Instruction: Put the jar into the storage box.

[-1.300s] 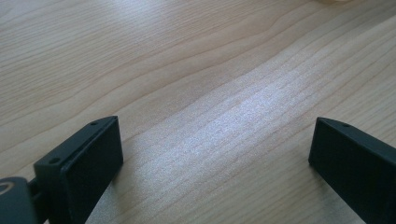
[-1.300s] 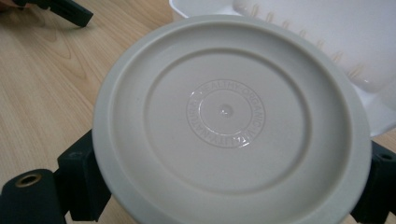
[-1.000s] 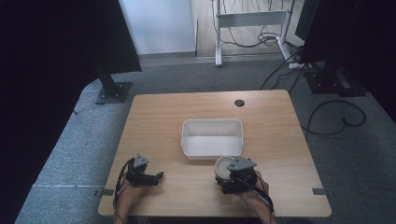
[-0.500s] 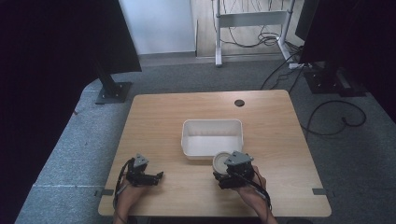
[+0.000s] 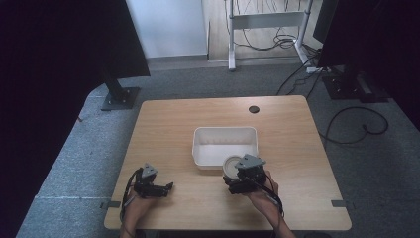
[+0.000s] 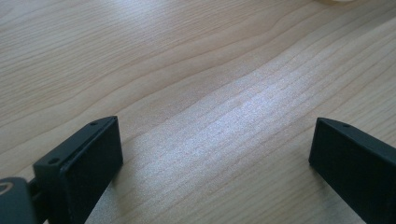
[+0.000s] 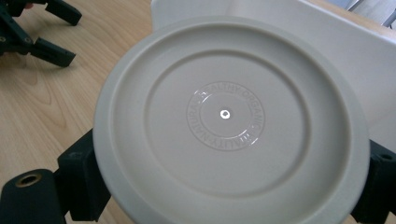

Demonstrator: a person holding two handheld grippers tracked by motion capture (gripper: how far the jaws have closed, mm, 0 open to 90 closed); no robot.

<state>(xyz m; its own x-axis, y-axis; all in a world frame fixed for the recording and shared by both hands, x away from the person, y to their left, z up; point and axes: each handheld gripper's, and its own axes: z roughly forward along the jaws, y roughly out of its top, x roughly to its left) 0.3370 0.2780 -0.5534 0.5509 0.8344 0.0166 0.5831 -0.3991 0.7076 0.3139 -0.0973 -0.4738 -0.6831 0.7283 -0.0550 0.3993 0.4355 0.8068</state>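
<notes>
The right hand (image 5: 265, 198) reaches in from the near edge of the table (image 5: 168, 124), forearm angled toward the middle, and carries the right gripper (image 5: 236, 174) just short of the white tub (image 5: 225, 134) that sits at the table's centre. In the right gripper view its jaws are clamped on opposite rim edges of a round cream plate (image 7: 229, 121), turned so that its underside with a ring of raised lettering faces the camera. In the high view the plate (image 5: 231, 164) is at the tub's near wall, toward its near right corner; whether it touches the wall cannot be told.

The left hand (image 5: 136, 206) lies near the table's near left corner, its left gripper (image 5: 166, 187) low over the wood and pointing right, toward the other hand. In the left gripper view (image 6: 215, 154) the jaws stand spread wide apart with bare wood grain between them, holding nothing. The two grippers are well apart along the near edge.
</notes>
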